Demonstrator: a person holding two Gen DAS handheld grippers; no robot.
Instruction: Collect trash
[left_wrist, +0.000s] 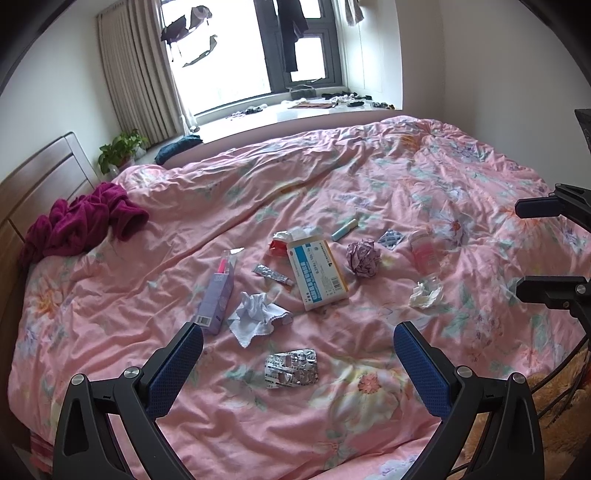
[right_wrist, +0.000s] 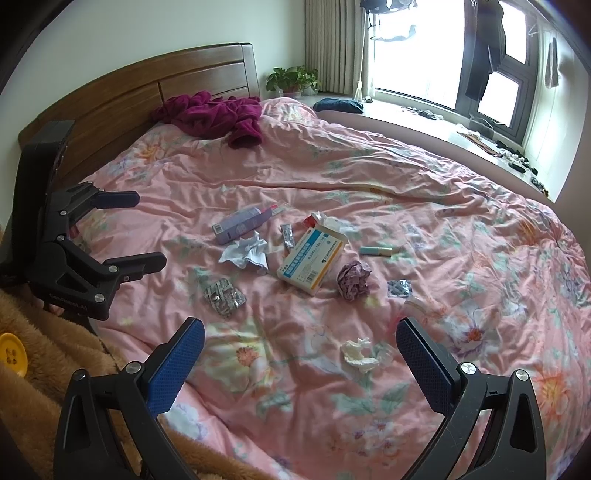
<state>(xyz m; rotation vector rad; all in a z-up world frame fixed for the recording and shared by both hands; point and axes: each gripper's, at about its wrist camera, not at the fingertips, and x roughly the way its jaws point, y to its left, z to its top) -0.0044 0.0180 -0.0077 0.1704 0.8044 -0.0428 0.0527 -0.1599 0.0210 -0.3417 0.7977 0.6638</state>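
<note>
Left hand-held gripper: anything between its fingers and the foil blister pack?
Nothing. In the left wrist view only bare pink floral duvet lies between the open left hand-held gripper and the foil blister pack, which sits just ahead, between the fingertips.

Print on the medicine box (left_wrist: 320, 273) too small to read (likewise the blister pack (left_wrist: 291, 367))

Both grippers hover side by side, empty. The left gripper (left_wrist: 298, 341) has its blue-padded jaws spread wide, fingers pointing forward and down. The right gripper (right_wrist: 300, 341) matches it, jaws equally wide apart, nothing touching the pads (right_wrist: 173, 365).
</note>
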